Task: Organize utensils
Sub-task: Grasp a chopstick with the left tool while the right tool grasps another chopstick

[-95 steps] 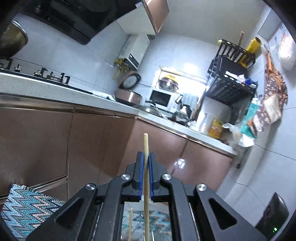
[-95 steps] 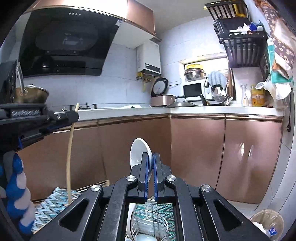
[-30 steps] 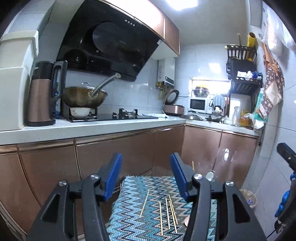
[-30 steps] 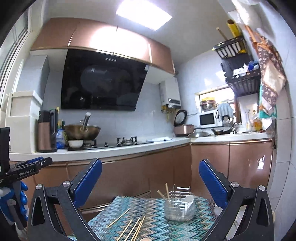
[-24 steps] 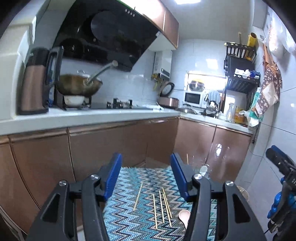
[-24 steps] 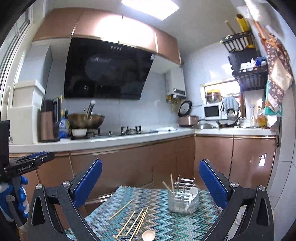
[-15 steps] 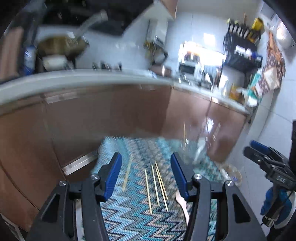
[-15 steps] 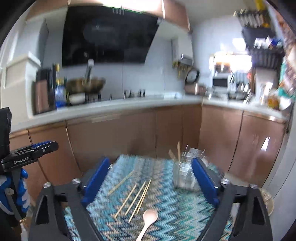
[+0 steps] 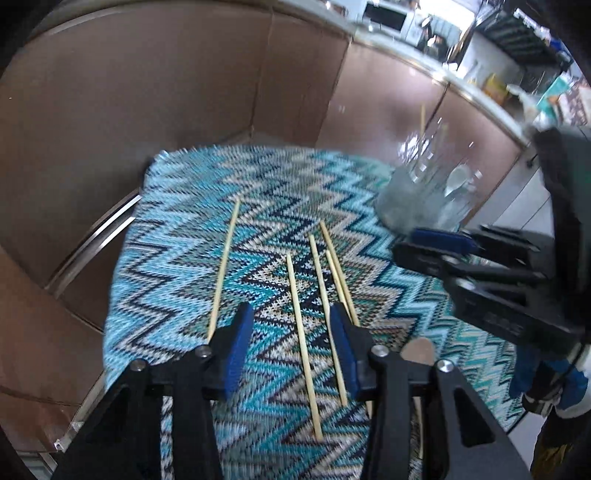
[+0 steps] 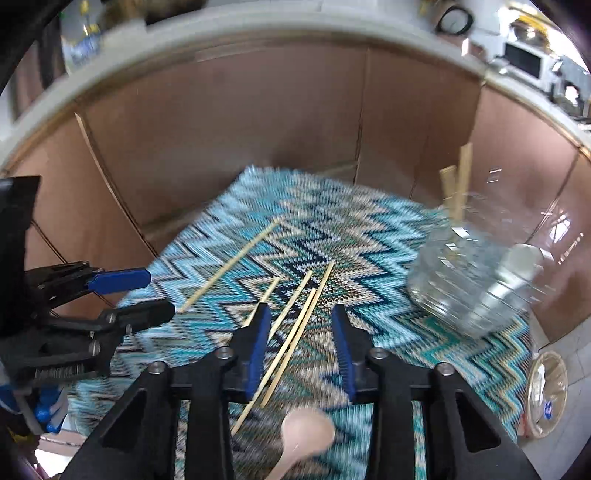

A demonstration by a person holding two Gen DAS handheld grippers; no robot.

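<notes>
Both tools, left tool (image 9: 291, 332) and right tool (image 10: 301, 332), have just been closing but stand apart, empty, above loose chopsticks (image 9: 301, 332) in the table (image 9: 177, 206) middle; glass holder (image 10: 472, 284) near its far right corner.

A zigzag-patterned blue mat (image 9: 207, 192) covered the table. Brown cabinet doors (image 10: 229, 122) ran behind it under a pale countertop (image 10: 280, 26). A microwave (image 10: 524, 55) sat on the counter, and a bin (image 10: 546, 395) stood on the floor.

Motion blur smears the glass holder (image 10: 476, 284); the wooden spoon (image 10: 303, 443) runs off the bottom edge.
</notes>
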